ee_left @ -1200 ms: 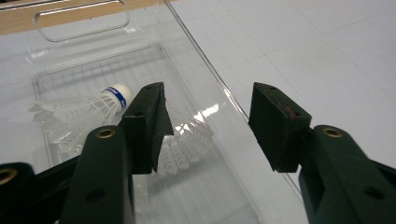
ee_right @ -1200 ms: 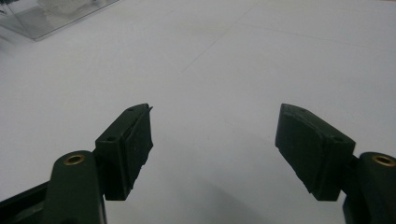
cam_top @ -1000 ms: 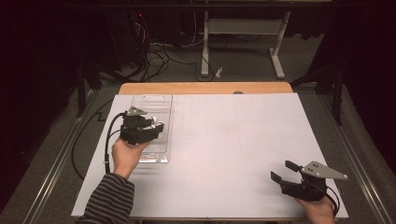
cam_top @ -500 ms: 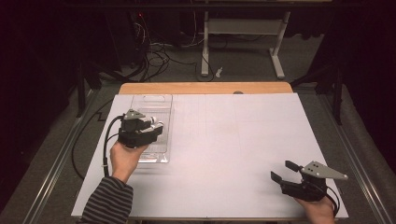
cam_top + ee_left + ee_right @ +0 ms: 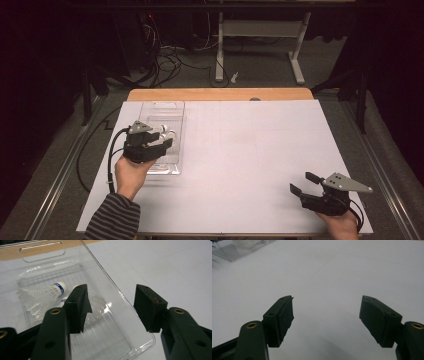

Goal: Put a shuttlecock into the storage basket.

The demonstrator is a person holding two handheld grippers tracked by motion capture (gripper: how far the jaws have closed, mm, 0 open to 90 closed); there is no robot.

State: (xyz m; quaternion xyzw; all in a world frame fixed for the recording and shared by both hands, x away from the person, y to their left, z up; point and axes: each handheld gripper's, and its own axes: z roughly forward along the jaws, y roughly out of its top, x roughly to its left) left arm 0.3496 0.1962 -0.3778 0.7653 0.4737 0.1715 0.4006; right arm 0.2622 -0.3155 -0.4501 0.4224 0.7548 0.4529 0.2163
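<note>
Shuttlecocks (image 5: 47, 293) lie in bin (image 5: 140, 315), seemingly below left claw (image 5: 111, 306).

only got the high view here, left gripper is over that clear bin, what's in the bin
Observer: Shuttlecocks, white with blue-banded corks, lying in the bin; the left gripper view shows at least two.
Operator: is the left gripper holding one
Observer: No. The left gripper has its jaws open with nothing between them; one jaw is over the bin's inside, the other outside its side wall.
Operator: and the right one, anything in it
Observer: The right gripper is open too, jaws over bare white table.
</note>
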